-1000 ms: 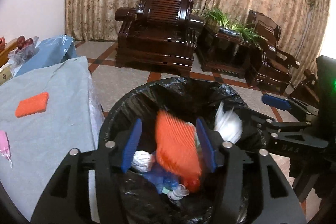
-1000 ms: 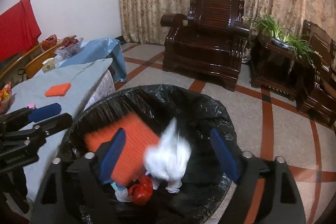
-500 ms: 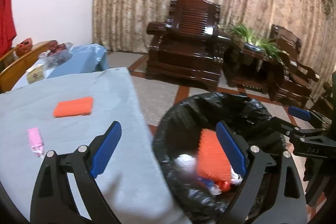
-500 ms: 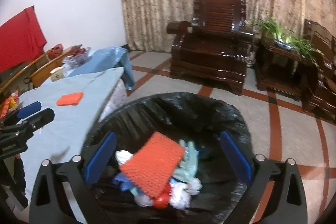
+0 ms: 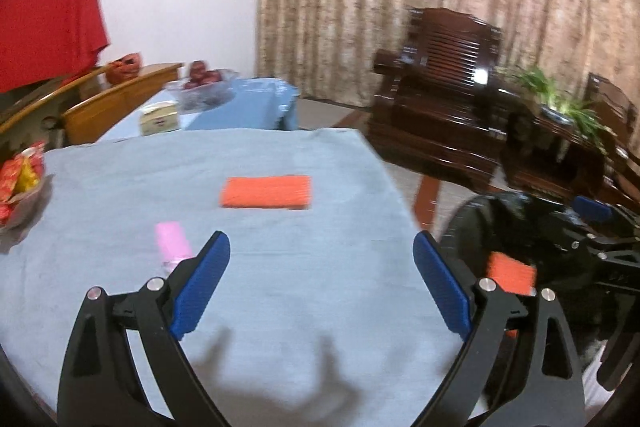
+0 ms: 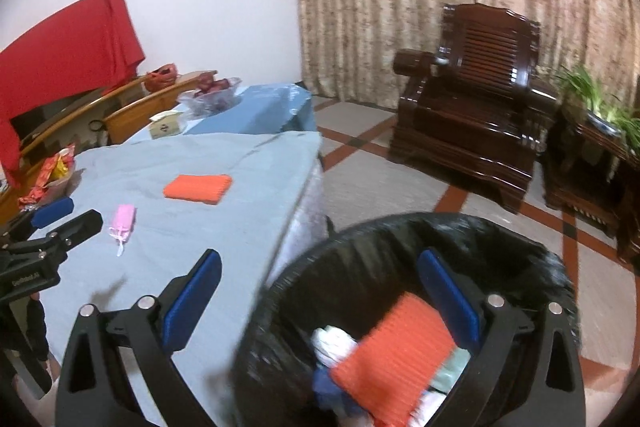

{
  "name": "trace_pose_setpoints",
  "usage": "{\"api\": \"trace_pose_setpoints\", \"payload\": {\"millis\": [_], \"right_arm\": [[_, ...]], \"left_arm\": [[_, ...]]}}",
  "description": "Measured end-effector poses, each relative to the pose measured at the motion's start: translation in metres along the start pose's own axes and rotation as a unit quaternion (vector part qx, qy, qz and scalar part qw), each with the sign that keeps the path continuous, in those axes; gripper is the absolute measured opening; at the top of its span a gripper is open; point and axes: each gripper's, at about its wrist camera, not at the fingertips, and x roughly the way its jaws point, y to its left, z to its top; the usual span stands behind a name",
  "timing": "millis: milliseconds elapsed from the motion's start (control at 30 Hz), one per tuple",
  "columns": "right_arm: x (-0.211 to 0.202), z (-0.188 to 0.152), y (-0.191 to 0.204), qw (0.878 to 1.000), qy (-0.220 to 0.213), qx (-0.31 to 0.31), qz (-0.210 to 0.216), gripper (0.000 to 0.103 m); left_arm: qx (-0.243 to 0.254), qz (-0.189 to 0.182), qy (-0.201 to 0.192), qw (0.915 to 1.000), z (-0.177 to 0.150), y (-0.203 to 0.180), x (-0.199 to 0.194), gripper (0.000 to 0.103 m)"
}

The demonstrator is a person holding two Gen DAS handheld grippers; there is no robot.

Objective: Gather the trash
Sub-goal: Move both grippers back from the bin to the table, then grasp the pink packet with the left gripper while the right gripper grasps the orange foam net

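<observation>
In the left wrist view my left gripper [image 5: 320, 251] stands open and empty over the grey-blue tablecloth [image 5: 300, 307]. Ahead of it lie an orange sponge [image 5: 266, 191] and a small pink packet [image 5: 172, 243], the packet just beyond the left fingertip. The black-bagged bin [image 5: 480, 223] sits off the table's right edge, with another orange sponge [image 5: 512, 277] inside. My right gripper [image 6: 320, 259] is open and empty, straddling the table edge and the bin's rim [image 6: 400, 227]. Below it the bin holds the orange sponge [image 6: 396, 347] and white wads [image 6: 332, 343]. The left gripper [image 6: 60, 215] shows at the left edge of the right wrist view.
A bowl of red snack packets [image 5: 20, 187], a tissue box [image 5: 158, 119] and a fruit bowl [image 5: 204, 83] stand at the table's far left. Dark wooden armchairs [image 6: 472, 107] and a plant stand [image 6: 592, 147] line the curtain. A red cloth [image 6: 68, 47] hangs on the left wall.
Both grippers swung left from above the bin toward the table. The orange sponge left the left jaws and the white wad the right jaws; both lie in the bin. Left jaws widened.
</observation>
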Motion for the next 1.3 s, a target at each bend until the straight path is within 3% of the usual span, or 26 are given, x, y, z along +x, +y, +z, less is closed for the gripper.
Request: {"api": "trace_pose_setpoints", "payload": {"millis": [200,400,933,1100,1200,1233,1300], "right_arm": [[0.033,0.012,0.037,1.0,-0.001,-0.017,0.024,0.097],[0.072,0.022,0.073,0.999,0.002,-0.031,0.041,0.097],[0.156,0.027,0.115,0.997,0.042,-0.044,0.039,0.097],[0.168,0.028,0.119,0.997,0.049,-0.051,0.039,0.097],[0.177,0.029,0.123,0.996,0.057,-0.056,0.04,0.097],[0.181,0.028,0.125,0.996,0.061,-0.059,0.04,0.097],[0.188,0.029,0.129,0.995,0.065,-0.065,0.042,0.097]], "left_arm": [[-0.021,0.057,0.005,0.9981,-0.001,0.059,0.013,0.09],[-0.039,0.091,0.022,0.9949,-0.004,0.103,0.036,0.09],[-0.067,0.103,0.085,0.9888,-0.016,0.149,0.118,0.09],[-0.083,0.09,0.117,0.9855,-0.025,0.158,0.141,0.075],[-0.102,0.073,0.137,0.9826,-0.032,0.163,0.15,0.056],[-0.107,0.067,0.143,0.9815,-0.035,0.164,0.152,0.044],[-0.11,0.066,0.14,0.9817,-0.036,0.164,0.153,0.037]]}}
